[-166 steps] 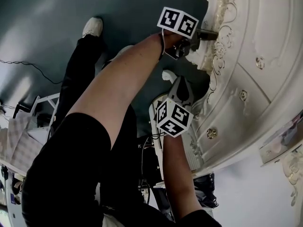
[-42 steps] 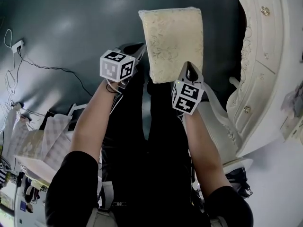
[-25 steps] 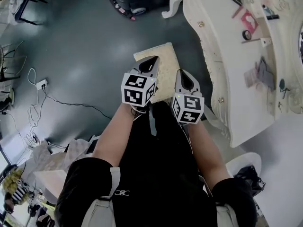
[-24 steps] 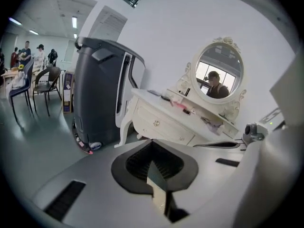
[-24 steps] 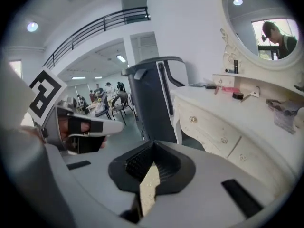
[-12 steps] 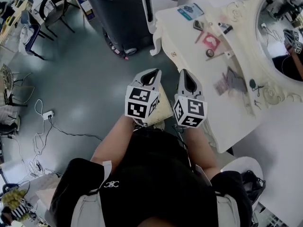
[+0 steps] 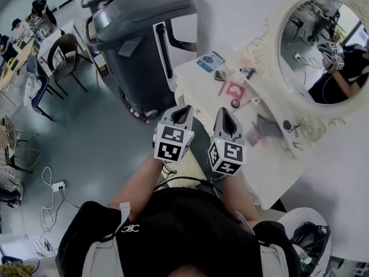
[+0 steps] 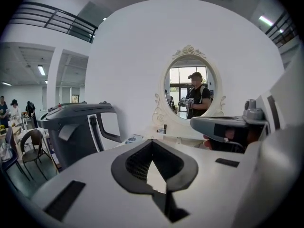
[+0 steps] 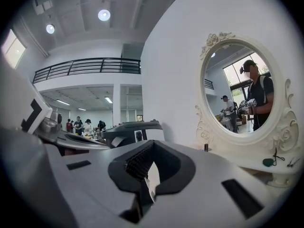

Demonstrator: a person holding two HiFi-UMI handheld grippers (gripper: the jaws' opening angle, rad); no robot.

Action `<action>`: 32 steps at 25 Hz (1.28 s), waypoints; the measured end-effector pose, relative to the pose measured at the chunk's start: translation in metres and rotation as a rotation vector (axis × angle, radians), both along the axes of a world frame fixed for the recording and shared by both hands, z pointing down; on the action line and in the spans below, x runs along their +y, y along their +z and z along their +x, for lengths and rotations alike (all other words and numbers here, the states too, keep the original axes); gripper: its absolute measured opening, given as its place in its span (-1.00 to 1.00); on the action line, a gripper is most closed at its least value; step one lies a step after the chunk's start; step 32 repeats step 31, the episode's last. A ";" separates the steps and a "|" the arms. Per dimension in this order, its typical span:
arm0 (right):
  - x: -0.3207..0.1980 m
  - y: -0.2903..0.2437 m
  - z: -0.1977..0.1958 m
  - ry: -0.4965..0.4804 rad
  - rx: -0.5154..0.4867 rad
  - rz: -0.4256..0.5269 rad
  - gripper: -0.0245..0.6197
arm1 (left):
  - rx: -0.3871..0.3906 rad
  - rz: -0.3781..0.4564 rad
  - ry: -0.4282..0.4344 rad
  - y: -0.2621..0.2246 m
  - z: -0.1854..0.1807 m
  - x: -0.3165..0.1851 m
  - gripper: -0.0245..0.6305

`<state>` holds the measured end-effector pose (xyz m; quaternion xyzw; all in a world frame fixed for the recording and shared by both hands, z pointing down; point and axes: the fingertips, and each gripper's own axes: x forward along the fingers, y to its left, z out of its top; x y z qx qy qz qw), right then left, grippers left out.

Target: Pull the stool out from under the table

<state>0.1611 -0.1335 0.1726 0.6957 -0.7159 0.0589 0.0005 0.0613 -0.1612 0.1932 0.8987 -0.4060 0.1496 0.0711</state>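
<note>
Both grippers are held up side by side in front of the person, pointing at the white dressing table [image 7: 271, 169]. The left gripper [image 7: 184, 109] is shut with nothing in it, and its closed jaws fill the left gripper view [image 8: 152, 148]. Beside it, the right gripper [image 7: 224, 112] is also shut and empty [image 9: 151, 145]. Only a cream sliver that may be the stool's cushion [image 7: 187, 167] shows below the marker cubes. The rest of the stool is hidden by the grippers and the person's body.
An oval mirror [image 7: 320, 39] stands on the table and reflects the person. Small items lie on the tabletop, among them a pink one [image 7: 233, 90]. A big grey machine [image 7: 144, 33] stands left of the table. Chairs [image 7: 60, 53] and a floor cable [image 7: 57, 186] are at far left.
The head view has lifted from the floor and stool up to the tabletop and mirror. Both grippers stayed side by side and shut, and the stool has slipped almost out of sight under them.
</note>
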 end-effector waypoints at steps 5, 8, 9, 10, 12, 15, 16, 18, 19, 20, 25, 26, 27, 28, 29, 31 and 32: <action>-0.001 -0.017 -0.001 0.004 0.012 0.024 -0.91 | 0.040 -0.006 0.048 -0.016 0.012 -0.001 -0.92; -0.001 -0.019 -0.005 -0.014 0.023 0.015 -0.91 | 0.026 0.019 0.063 -0.019 0.017 -0.001 -0.92; 0.000 -0.019 -0.006 -0.014 0.024 0.013 -0.91 | 0.020 0.026 0.069 -0.020 0.019 -0.001 -0.92; 0.001 -0.018 -0.005 -0.010 0.023 0.011 -0.91 | 0.018 0.030 0.076 -0.020 0.020 0.000 -0.92; 0.003 -0.017 -0.003 0.000 0.019 0.007 -0.91 | 0.018 0.034 0.090 -0.022 0.023 0.004 -0.92; 0.007 -0.017 -0.001 0.012 0.020 0.005 -0.91 | 0.016 0.037 0.105 -0.024 0.026 0.008 -0.92; 0.007 -0.017 -0.001 0.015 0.022 0.006 -0.91 | 0.017 0.036 0.108 -0.023 0.027 0.009 -0.92; 0.009 -0.018 0.000 0.020 0.025 0.007 -0.91 | 0.016 0.034 0.110 -0.022 0.027 0.010 -0.92; 0.010 -0.018 0.001 0.022 0.026 0.006 -0.91 | 0.015 0.033 0.111 -0.022 0.028 0.010 -0.92; 0.011 -0.018 0.001 0.024 0.025 0.004 -0.91 | 0.013 0.033 0.112 -0.022 0.028 0.011 -0.92; 0.017 -0.013 0.002 0.022 0.009 -0.006 -0.91 | 0.007 0.036 0.119 -0.020 0.029 0.017 -0.92; 0.019 -0.013 0.002 0.022 0.009 -0.006 -0.91 | 0.005 0.035 0.120 -0.020 0.030 0.019 -0.92; 0.020 -0.013 0.002 0.022 0.010 -0.007 -0.91 | 0.002 0.033 0.121 -0.019 0.030 0.020 -0.92; 0.022 -0.013 0.002 0.022 0.011 -0.008 -0.91 | 0.000 0.032 0.121 -0.018 0.030 0.022 -0.92; 0.023 -0.012 0.002 0.022 0.011 -0.010 -0.91 | -0.002 0.030 0.121 -0.018 0.030 0.024 -0.92; 0.026 -0.012 0.003 0.022 0.011 -0.012 -0.91 | -0.005 0.028 0.121 -0.016 0.030 0.027 -0.92; 0.026 -0.012 0.003 0.022 0.011 -0.012 -0.91 | -0.005 0.028 0.121 -0.016 0.030 0.027 -0.92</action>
